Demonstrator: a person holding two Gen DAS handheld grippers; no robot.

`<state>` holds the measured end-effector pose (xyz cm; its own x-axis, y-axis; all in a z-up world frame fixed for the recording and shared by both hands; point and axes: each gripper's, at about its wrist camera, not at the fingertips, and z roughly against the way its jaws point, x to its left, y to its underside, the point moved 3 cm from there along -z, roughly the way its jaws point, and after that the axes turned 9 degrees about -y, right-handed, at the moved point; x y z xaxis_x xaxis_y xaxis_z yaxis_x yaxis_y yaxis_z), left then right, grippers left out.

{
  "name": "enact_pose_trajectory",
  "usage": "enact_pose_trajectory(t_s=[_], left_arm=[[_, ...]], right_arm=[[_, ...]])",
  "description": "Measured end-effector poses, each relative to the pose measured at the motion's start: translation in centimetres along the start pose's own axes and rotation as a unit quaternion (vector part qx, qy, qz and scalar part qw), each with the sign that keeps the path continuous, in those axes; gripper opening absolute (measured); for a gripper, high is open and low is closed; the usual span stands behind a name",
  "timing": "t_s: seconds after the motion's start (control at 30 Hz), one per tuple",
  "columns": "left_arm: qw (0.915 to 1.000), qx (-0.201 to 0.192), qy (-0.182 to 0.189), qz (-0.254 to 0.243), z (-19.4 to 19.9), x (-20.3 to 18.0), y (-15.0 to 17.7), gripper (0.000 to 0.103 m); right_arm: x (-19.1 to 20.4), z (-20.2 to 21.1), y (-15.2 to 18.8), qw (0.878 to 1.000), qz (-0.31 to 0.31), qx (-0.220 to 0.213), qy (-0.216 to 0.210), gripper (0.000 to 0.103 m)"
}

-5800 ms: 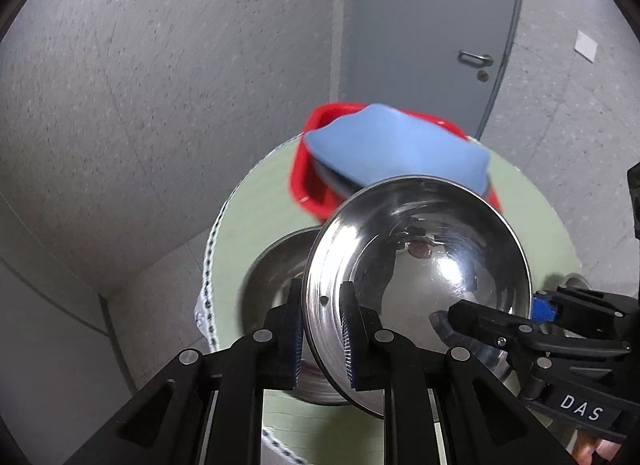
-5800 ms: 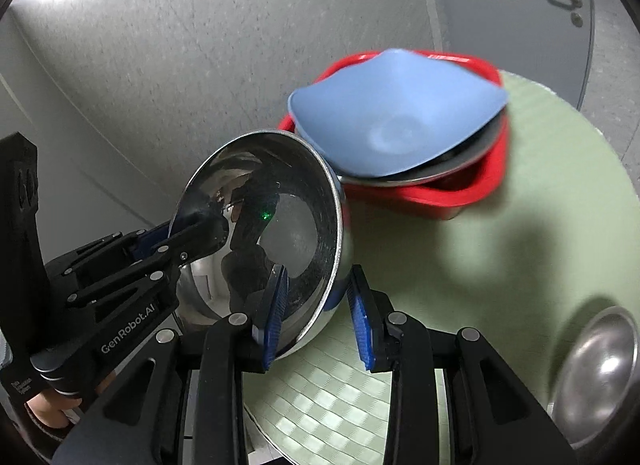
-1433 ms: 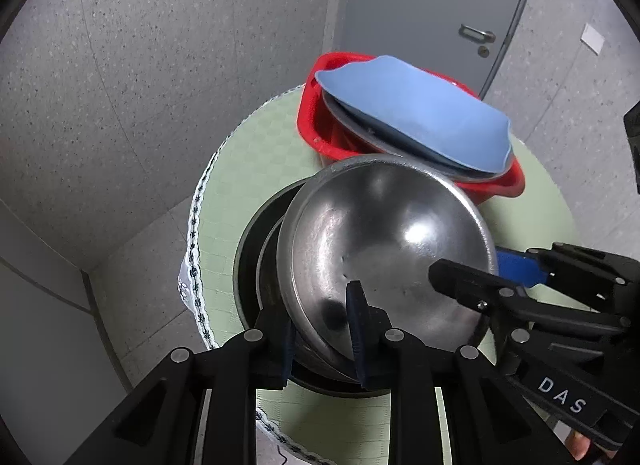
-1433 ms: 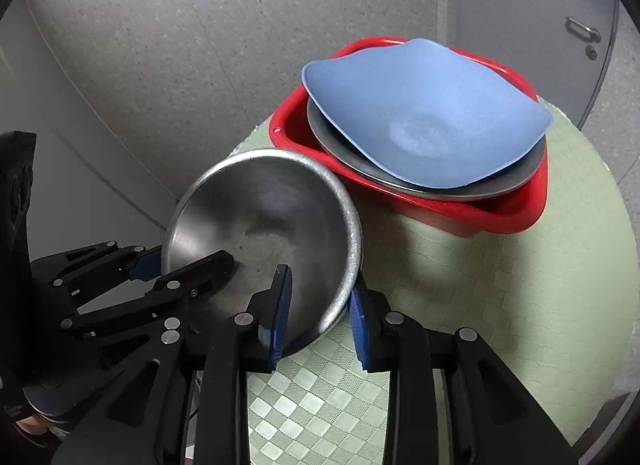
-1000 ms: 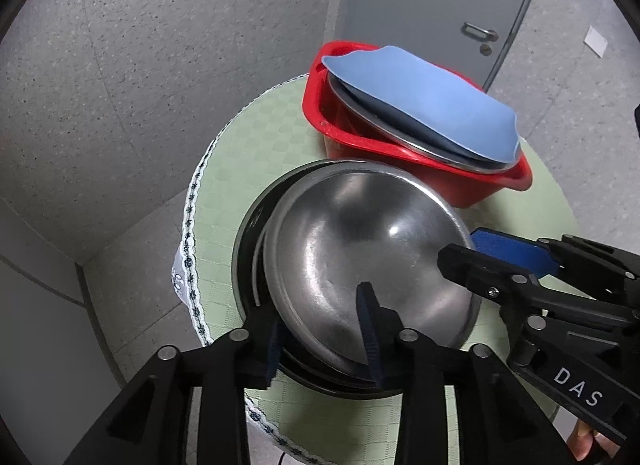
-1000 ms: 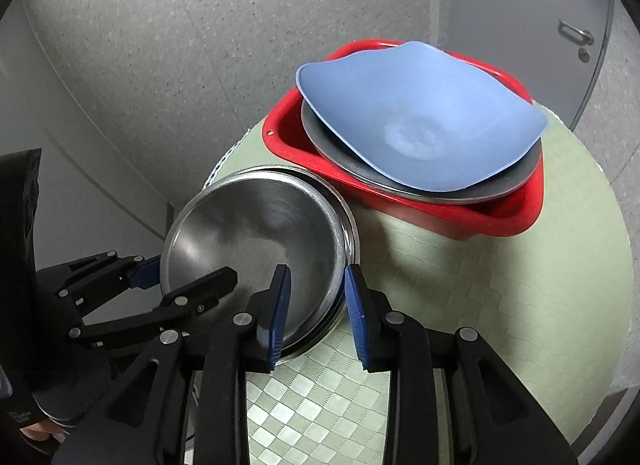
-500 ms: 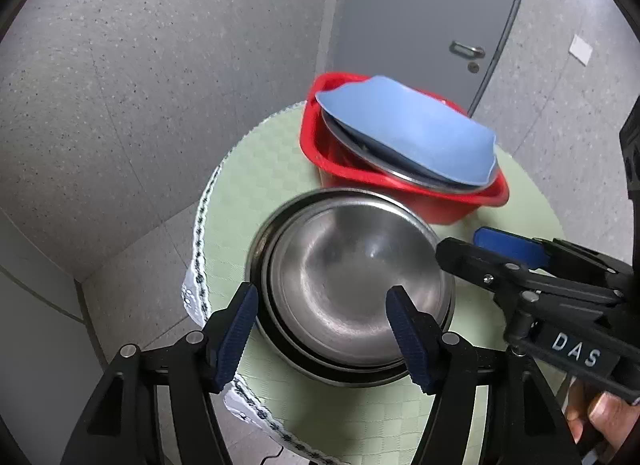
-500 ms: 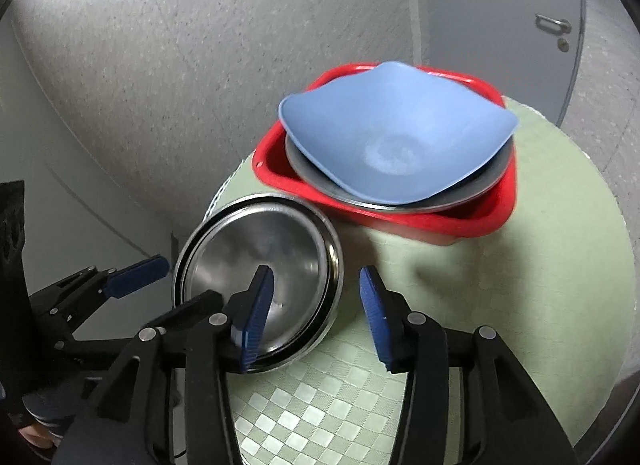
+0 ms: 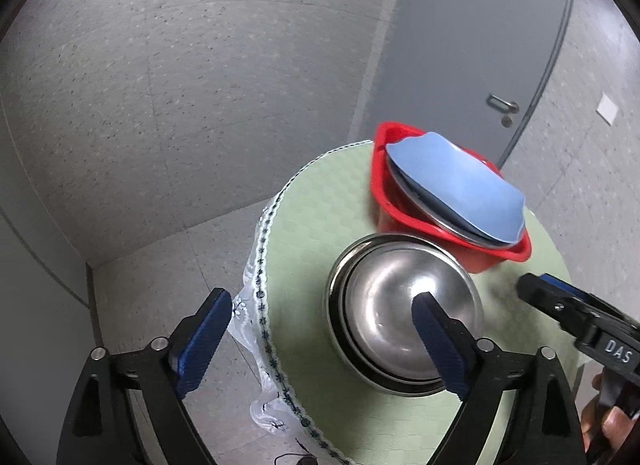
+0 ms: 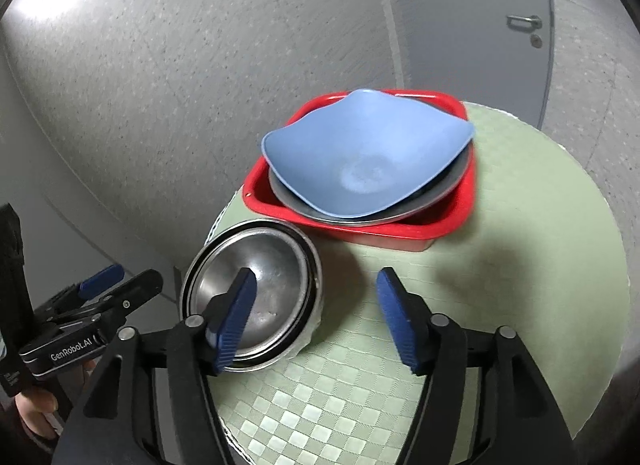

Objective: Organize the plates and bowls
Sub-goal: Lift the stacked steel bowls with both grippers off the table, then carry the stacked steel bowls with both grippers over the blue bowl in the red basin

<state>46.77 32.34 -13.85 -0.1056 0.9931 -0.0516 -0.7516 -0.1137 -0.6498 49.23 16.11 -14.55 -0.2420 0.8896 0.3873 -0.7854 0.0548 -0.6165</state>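
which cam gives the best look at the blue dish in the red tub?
Right wrist view. It looks down into the blue dish, so the whole wavy rim and the pale patch in its centre show, with a grey metal plate under it in the red tub. The left wrist view sees the dish edge-on and smaller, its inside hidden.

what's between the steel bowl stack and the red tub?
Only a narrow strip of bare green tablecloth separates the steel bowl stack from the red tub, clearest in the right wrist view.

Steel bowls (image 9: 404,325): at least two, nested
Blue bowl (image 10: 368,157): one
Red tub (image 10: 452,221): one
Steel plate (image 10: 292,205) under blue bowl: one
Round table (image 10: 520,245): one
Grippers: two
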Motion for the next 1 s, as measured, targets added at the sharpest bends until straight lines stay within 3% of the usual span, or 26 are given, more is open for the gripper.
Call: enact_pose_trajectory(t_s=[0.1, 0.43, 0.7, 0.8, 0.87, 0.9, 0.97, 1.0], left_arm=[[1.0000, 0.006, -0.007, 0.004, -0.6, 0.1, 0.6, 0.094], [0.9979, 0.062, 0.003, 0.020, -4.9, -0.7, 1.5, 0.094], [0.9974, 0.070, -0.009, 0.011, -7.4, -1.5, 0.8, 0.092], [0.9968, 0.080, -0.005, 0.005, -8.2, -1.7, 0.7, 0.075], [0.9956, 0.093, 0.012, -0.001, -9.1, -2.1, 0.6, 0.053], [0.9952, 0.095, 0.022, -0.003, -9.4, -2.3, 0.6, 0.051], [0.9949, 0.094, 0.037, -0.010, -9.4, -2.7, 0.5, 0.034], [0.9950, 0.090, 0.038, -0.020, -9.3, -3.0, 0.5, 0.034]], right_arm=[[-0.7, -0.2, 0.4, 1.000, -0.015, 0.000, -0.005, 0.073], [-2.1, -4.3, 2.6, 0.994, -0.077, 0.059, -0.045, 0.073], [-2.5, -6.6, 3.2, 0.988, -0.107, 0.085, -0.067, 0.073], [-2.8, -7.4, 3.1, 0.986, -0.119, 0.091, -0.077, 0.073], [-2.8, -7.9, 3.5, 0.983, -0.127, 0.097, -0.089, 0.067], [-2.9, -8.3, 3.7, 0.981, -0.133, 0.101, -0.099, 0.061], [-3.0, -8.8, 4.0, 0.978, -0.140, 0.107, -0.112, 0.056], [-2.9, -8.9, 4.0, 0.977, -0.141, 0.107, -0.118, 0.051]])
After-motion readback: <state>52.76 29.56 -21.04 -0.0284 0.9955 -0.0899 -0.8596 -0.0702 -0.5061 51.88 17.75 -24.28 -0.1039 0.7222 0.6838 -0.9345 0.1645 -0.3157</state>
